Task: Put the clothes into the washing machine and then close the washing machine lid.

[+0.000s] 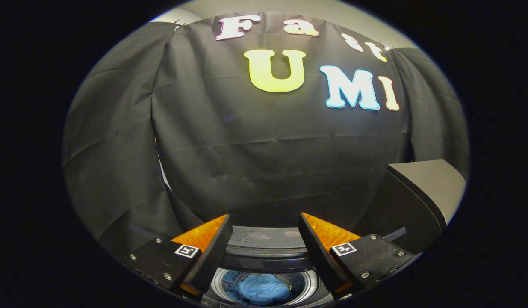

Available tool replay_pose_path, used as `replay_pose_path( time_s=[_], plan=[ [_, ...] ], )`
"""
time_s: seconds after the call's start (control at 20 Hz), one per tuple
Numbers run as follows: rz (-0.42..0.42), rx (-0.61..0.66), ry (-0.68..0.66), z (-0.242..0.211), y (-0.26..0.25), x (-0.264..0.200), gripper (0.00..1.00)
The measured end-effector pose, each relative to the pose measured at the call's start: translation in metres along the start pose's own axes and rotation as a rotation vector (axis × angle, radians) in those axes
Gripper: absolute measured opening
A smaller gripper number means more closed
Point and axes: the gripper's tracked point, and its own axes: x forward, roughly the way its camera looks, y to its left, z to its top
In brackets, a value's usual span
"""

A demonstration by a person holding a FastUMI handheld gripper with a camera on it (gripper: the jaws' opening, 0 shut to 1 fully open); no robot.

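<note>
Blue clothes (264, 288) already lie in the washing machine (264, 256) drum, below the gripper (264, 239) — fingers spread wide, holding nothing. Next, seemingly: reaching right for the raised lid (417, 201).

Gripper (265, 233) — square markers (one per finger mount), silver screws.

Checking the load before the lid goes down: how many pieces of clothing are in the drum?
1: a blue garment in the washing machine drum, below the open gripper. Others may be hidden underneath.
</note>
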Motion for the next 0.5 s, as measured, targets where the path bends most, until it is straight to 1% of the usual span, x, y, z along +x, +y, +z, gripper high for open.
replay_pose_path(
  time_s=[0.3, 0.4, 0.5],
  plan=[
    [0.021, 0.012, 0.023, -0.005, 0.0, 0.002, 0.97],
    [0.031, 0.016, 0.048, -0.011, -0.002, 0.004, 0.96],
    [0.054, 0.025, 0.078, -0.026, -0.007, 0.006, 0.96]
  ],
)
